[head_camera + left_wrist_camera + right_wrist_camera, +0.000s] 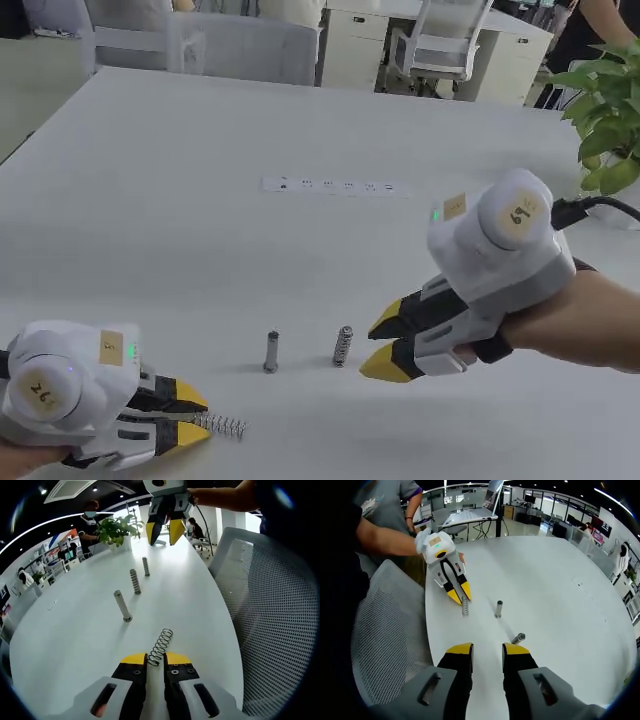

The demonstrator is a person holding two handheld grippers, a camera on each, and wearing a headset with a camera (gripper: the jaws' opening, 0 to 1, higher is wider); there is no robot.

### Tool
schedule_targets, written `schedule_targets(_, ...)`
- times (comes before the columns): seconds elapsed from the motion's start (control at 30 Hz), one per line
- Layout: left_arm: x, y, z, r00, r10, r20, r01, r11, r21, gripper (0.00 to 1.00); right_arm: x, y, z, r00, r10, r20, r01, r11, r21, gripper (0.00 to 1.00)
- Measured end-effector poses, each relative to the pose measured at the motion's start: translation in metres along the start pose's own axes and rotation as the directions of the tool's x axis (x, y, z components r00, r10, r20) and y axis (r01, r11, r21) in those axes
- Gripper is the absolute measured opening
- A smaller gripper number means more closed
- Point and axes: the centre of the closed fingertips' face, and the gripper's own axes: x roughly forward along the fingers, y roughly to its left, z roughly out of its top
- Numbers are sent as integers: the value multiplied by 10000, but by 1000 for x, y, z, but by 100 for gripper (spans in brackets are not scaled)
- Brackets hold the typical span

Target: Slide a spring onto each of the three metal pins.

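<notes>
A loose spring [226, 426] lies flat on the white table [200, 200], one end pinched in my left gripper [195, 418], which is shut on it near the table's front edge. In the left gripper view the spring [161, 646] sticks out ahead of the left gripper [155, 659]. Beyond it stands a bare metal pin [121, 606], then two pins wearing springs [134, 581] [145, 566]. The bare pin [271, 352] stands left of a sprung pin [342, 345]. My right gripper [378, 348] hovers open just right of that sprung pin, nothing between its fingers [461, 657].
A power strip [335, 186] is set into the table's middle. A potted plant [610, 130] stands at the far right edge. Chairs [440, 40] and desks line the far side. A mesh chair [270, 605] sits beside the near edge.
</notes>
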Motion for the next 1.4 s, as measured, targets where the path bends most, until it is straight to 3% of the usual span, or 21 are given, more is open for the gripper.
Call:
schedule_targets(0.27,-5,-1,9,9992,96,383,-87,9997,-234,5,8,12,3,9994,342,92,-341,9993,-132,21)
schedule_targets(0.43,-11,0,26,9942,235,1045,-179,9984,-540,5,14,24,12,9976,642,257,-634,9975,-297,21)
schedule_targets(0.7,-18,-2,53,9836,380,1761,-302,9984,-471,5,27,38,29,9939,1014,423,-988,9933,-606,21)
schedule_targets(1.0,-21,-5,73,9742,469,2209,-396,9985,-377,5,39,46,34,9910,1276,414,-1244,9896,-724,21)
schedule_targets(1.4,-21,-9,88,9665,507,2516,-423,9984,-384,5,44,48,35,9900,1324,489,-1288,9892,-697,21)
